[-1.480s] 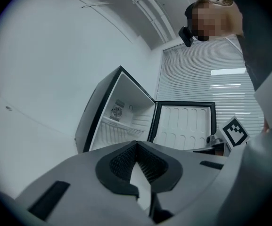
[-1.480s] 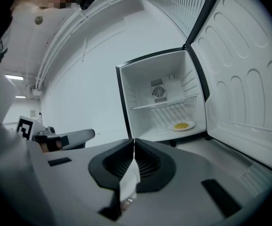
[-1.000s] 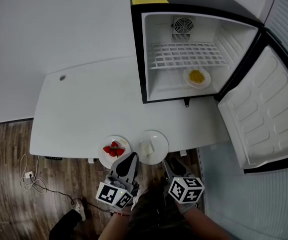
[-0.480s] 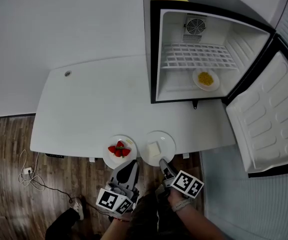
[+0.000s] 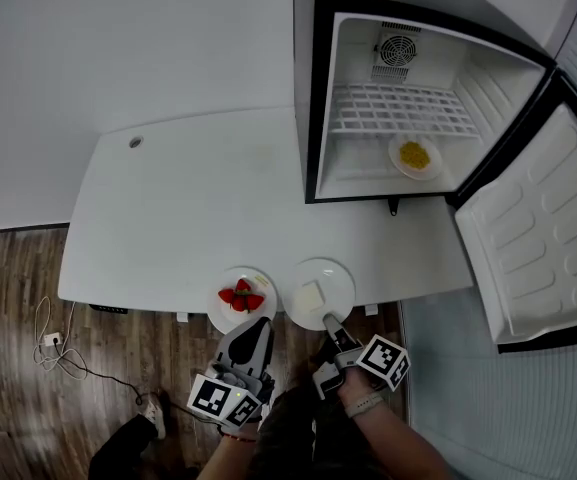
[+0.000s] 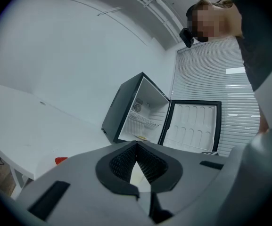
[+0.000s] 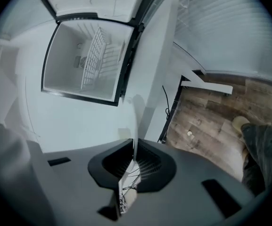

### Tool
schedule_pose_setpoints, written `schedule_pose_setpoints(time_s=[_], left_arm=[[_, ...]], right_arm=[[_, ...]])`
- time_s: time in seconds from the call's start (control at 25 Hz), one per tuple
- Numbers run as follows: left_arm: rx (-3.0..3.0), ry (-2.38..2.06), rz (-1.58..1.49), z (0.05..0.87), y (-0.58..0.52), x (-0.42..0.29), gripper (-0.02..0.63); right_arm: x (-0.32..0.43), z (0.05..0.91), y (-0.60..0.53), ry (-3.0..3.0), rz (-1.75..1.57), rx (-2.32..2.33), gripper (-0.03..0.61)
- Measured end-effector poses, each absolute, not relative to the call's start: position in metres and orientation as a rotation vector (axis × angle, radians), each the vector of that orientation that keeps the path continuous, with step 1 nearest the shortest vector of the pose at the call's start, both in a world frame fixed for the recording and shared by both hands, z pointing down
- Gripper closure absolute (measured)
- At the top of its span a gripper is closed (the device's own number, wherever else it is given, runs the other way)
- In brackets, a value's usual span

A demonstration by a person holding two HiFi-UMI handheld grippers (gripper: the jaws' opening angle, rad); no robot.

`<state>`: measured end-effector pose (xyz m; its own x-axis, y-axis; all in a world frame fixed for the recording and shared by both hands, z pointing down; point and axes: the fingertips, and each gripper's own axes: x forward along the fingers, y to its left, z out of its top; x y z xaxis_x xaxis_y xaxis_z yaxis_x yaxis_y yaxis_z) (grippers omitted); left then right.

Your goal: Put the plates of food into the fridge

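Already one plate is in: a small white plate of yellow food (image 5: 414,155) sits on the floor of the open fridge (image 5: 313,88), under the wire shelf (image 5: 403,110); that makes roughly a third of the job done, by my reading. Two plates remain on the white table (image 5: 188,198), side by side at its near edge, well apart from the fridge: the plate of strawberries (image 5: 241,298) and the plate with the pale block (image 5: 320,293).

The right gripper (image 5: 330,320) is at that second plate's near rim; its jaws are closing on the thin edge, which shows edge-on between the pads in the right gripper view, pinched. The left gripper (image 5: 256,328) hovers just short of the strawberry plate, jaws together at the tips and holding nothing.

Both plates look like smooth glazed ware: round, shallow, thin-lipped, likely slippery under a narrow pinch. The strawberries are glossy red and loose; the block is a soft-looking pale square, butter or cheese perhaps. The pads are ribbed black rubber; the tabletop is matte and rounded at the corners; the fridge is black outside, moulded white plastic inside, and its door (image 5: 538,238) stands wide open.
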<state>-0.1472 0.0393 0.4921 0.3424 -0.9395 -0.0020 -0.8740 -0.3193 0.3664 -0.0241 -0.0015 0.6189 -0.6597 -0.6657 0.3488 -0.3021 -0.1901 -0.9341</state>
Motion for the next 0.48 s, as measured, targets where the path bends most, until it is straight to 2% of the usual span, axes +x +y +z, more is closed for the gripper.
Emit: schedule_pose_setpoints(time_s=[0.48], left_arm=[[2.372, -1.546, -0.349, 0.468, 0.010, -0.131, 0.607]], right_arm=[[0.004, 0.598, -0.022, 1.655, -1.918, -1.146, 0.565]])
